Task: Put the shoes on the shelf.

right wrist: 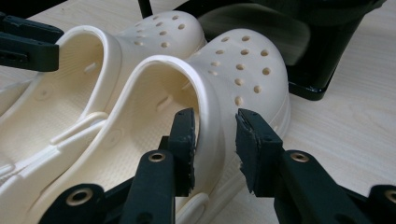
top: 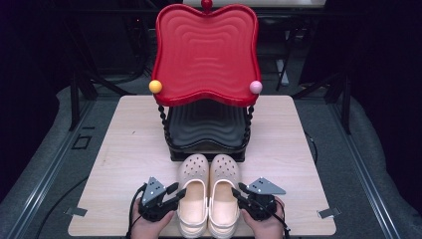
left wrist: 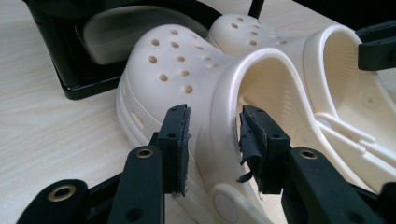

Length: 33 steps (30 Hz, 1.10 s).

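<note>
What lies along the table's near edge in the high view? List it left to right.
Left black two-jaw gripper → left cream perforated foam clog → right cream perforated foam clog → right black two-jaw gripper. Each gripper's open jaws straddle the outer side wall of the clog beside it.

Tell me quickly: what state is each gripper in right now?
Left gripper: open, fingers straddling the outer wall of the left clog, not pressing.
Right gripper: open, fingers straddling the outer wall of the right clog, not pressing.
</note>
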Each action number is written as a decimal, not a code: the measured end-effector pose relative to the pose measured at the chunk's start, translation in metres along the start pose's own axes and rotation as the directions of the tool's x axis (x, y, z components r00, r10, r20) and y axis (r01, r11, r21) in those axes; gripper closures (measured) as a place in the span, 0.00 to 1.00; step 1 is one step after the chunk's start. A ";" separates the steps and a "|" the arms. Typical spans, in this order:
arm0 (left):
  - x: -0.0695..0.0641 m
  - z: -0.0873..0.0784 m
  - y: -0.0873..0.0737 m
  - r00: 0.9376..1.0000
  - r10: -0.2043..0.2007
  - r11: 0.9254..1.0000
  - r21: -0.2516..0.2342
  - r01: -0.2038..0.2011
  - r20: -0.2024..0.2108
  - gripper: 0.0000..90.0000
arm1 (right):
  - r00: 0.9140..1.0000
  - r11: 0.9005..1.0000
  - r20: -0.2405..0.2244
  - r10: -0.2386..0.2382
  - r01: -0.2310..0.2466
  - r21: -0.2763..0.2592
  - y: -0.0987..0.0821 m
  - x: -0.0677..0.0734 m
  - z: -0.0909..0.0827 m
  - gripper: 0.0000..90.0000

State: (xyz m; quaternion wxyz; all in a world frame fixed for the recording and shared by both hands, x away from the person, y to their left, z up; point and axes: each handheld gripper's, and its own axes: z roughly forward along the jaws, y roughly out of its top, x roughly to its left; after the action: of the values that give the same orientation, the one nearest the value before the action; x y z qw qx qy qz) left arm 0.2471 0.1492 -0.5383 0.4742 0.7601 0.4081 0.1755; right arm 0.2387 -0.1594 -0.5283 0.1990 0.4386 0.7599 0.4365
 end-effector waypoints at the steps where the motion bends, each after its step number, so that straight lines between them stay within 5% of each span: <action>1: 0.000 0.000 0.002 1.000 0.004 1.000 -0.001 -0.004 0.004 0.69 | 1.000 1.000 0.002 -0.005 0.005 -0.001 0.001 0.000 -0.001 0.75; 17: -0.006 0.020 0.012 0.999 0.042 0.999 0.004 -0.042 -0.027 0.66 | 0.993 0.995 0.061 -0.101 0.100 0.018 0.006 0.006 0.021 0.68; 25: -0.009 0.023 0.014 0.995 0.087 0.996 0.018 -0.086 -0.057 0.68 | 0.994 0.995 0.051 -0.093 0.091 0.037 0.012 0.002 0.027 0.70; 33: -0.011 0.022 0.012 0.993 0.089 0.996 0.007 -0.089 -0.074 0.73 | 0.984 0.991 0.113 -0.134 0.132 0.030 0.010 0.012 0.024 0.79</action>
State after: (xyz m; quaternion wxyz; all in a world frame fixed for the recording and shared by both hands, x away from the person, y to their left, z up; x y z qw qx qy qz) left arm 0.2601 0.1252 -0.5370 0.4490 0.7714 0.3914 0.2239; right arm 0.2540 -0.1354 -0.5322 0.2662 0.4135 0.7797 0.3876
